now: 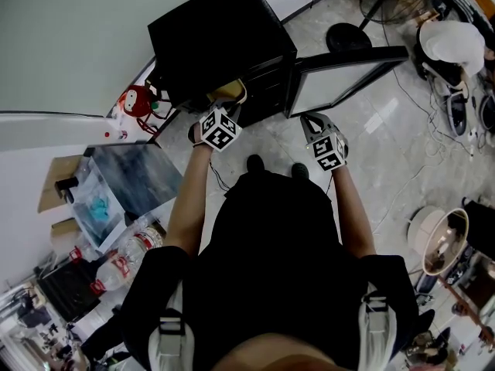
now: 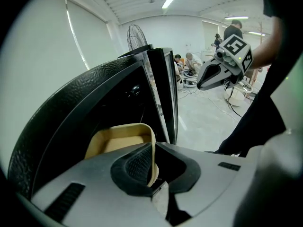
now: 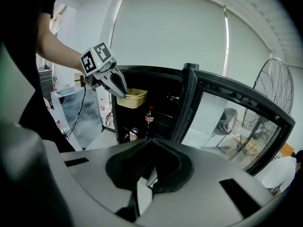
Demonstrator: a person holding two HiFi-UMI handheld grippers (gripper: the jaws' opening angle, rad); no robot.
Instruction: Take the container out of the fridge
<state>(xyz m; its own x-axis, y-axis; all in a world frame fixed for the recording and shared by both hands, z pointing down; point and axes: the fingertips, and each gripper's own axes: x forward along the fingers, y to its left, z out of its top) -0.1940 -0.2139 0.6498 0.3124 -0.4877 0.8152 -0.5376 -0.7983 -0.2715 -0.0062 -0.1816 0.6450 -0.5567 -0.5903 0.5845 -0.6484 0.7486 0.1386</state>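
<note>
- Fridge (image 1: 216,37): black, low, on the floor right ahead of me. Its door (image 1: 348,56) is swung wide to the fridge's right, with the glass pane facing up toward my head.
- Left gripper (image 2: 154,155): jaws pinch the side wall of the container (image 2: 120,141), one pad inside the wall and one outside.
- Container: tan, open-topped, nothing showing inside it. It is held at the fridge's open front, up by the top edge on the left half of the opening. Whether it is wholly clear of the cabinet, I cannot tell.
- Right gripper (image 3: 151,148): jaws pressed together with nothing between them. It hangs in the air in front of the fridge, near the hinge side of the door, and touches neither fridge nor door.
- The two grippers are level with each other before the fridge, well apart.
- Inside the fridge: a dark bottle (image 3: 149,116) with a red label stands on a shelf below the container. A can (image 3: 133,134) sits lower down and to its left.
- Beyond the door, away from the fridge: a standing fan (image 3: 279,86).
- My feet are on the floor just short of the fridge, between the two grippers.
</note>
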